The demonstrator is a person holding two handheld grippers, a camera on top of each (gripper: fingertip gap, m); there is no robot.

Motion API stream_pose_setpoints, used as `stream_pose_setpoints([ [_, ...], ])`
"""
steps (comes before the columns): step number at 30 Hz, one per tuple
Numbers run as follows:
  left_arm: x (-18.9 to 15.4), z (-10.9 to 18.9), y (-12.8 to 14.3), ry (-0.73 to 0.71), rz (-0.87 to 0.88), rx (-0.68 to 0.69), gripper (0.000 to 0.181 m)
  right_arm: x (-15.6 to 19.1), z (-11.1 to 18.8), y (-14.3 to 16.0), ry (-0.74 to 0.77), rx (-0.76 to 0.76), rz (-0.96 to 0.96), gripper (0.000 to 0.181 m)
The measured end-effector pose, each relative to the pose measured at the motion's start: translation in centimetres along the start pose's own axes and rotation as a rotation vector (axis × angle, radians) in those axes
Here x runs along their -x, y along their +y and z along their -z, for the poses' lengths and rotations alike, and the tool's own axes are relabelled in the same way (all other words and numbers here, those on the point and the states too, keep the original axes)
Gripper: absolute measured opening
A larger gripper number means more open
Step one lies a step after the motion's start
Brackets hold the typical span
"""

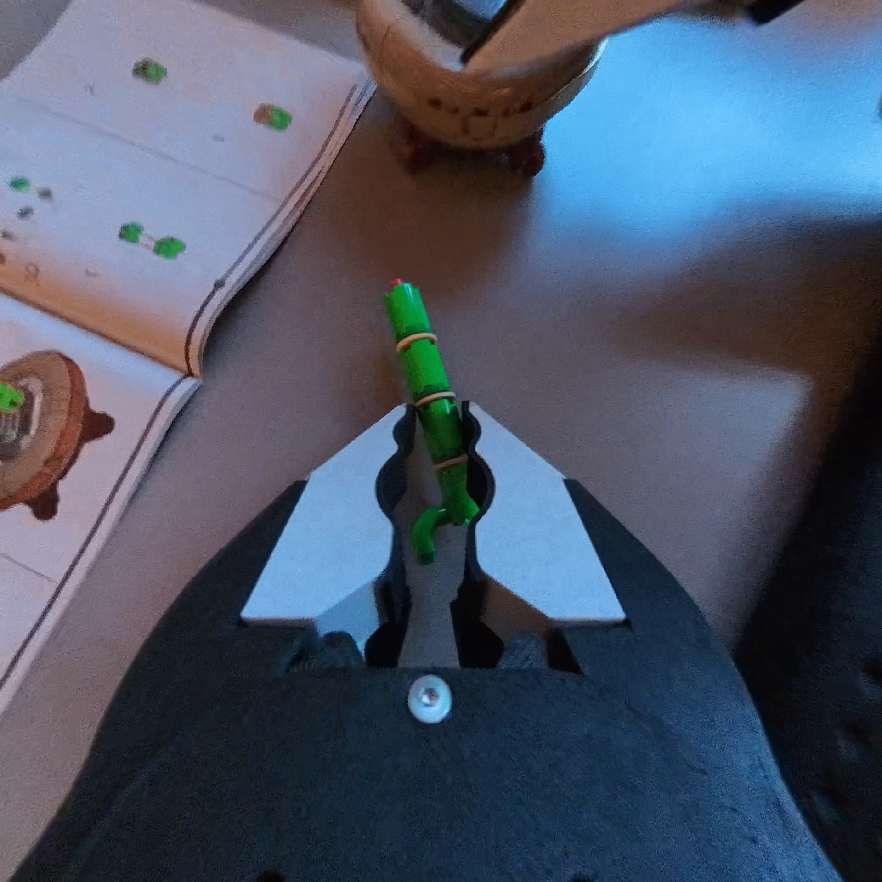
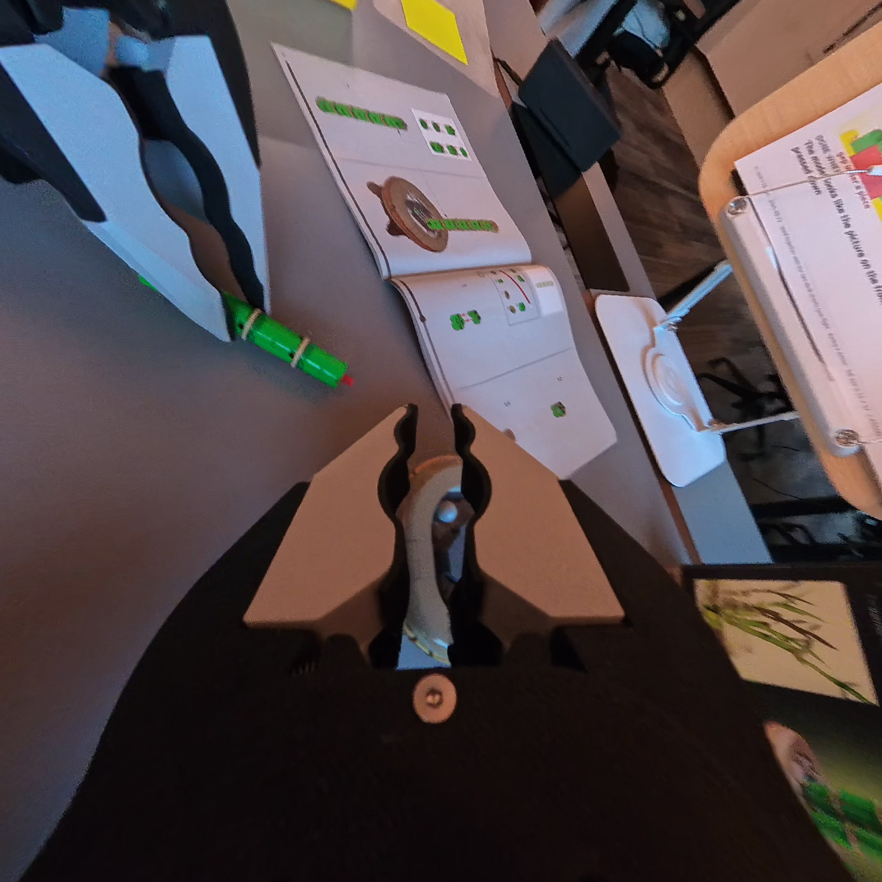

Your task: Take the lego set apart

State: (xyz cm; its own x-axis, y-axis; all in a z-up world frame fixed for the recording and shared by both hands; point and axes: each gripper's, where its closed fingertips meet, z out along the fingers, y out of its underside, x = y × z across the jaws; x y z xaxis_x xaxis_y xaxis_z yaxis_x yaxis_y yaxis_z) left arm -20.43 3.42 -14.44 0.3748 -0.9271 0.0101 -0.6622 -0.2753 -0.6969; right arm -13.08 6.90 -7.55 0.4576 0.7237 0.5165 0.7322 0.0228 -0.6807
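My left gripper (image 1: 436,410) is shut on a green lego bamboo stalk (image 1: 422,353) with tan rings and a red tip. The stalk sticks out forward above the grey table, and a curved green piece hangs at its rear end. My right gripper (image 2: 432,410) is shut on the rim of a tan round lego pot (image 2: 425,534). In the left wrist view the pot (image 1: 477,110), with dark brown feet, hangs at the top, apart from the stalk. The right wrist view shows the left gripper (image 2: 243,315) at the upper left with the stalk (image 2: 291,348).
An open instruction booklet (image 1: 143,200) lies on the table left of the stalk; it also shows in the right wrist view (image 2: 453,248). A white stand base (image 2: 654,382) and a wooden board with a printed sheet (image 2: 811,238) are at the right. A picture box (image 2: 787,644) lies at the lower right.
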Motion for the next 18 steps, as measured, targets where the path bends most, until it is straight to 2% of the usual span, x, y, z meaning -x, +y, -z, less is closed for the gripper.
stream_pose_setpoints([
  [4,-1.7,3.2,-1.7,0.107,-0.172,-0.193,0.017,2.9,0.6,-2.1,-0.212,-0.141,-0.082,0.026],
  [6,-1.4,4.3,-1.9,0.1,-0.223,-0.225,0.016,4.3,1.7,-3.2,-0.327,-0.223,-0.112,0.032],
  [9,-2.0,4.6,-1.1,0.157,-0.278,-0.19,0.016,5.6,2.3,-4.3,-0.415,-0.278,-0.134,0.045],
  [13,-4.1,4.2,-0.4,0.218,-0.382,-0.163,0.016,9.7,0.3,-3.8,-0.473,-0.153,0.044,0.046],
  [15,-4.6,4.2,-0.3,0.214,-0.434,-0.158,0.014,11.1,-0.6,-2.3,-0.493,-0.036,0.114,0.023],
  [16,-4.7,4.4,-0.3,0.209,-0.457,-0.162,0.0,11.5,-0.9,-1.5,-0.504,0.017,0.135,0.02],
  [18,-4.4,4.8,-0.7,0.168,-0.488,-0.197,0.0,11.7,-1.2,-0.7,-0.518,0.058,0.133,0.017],
])
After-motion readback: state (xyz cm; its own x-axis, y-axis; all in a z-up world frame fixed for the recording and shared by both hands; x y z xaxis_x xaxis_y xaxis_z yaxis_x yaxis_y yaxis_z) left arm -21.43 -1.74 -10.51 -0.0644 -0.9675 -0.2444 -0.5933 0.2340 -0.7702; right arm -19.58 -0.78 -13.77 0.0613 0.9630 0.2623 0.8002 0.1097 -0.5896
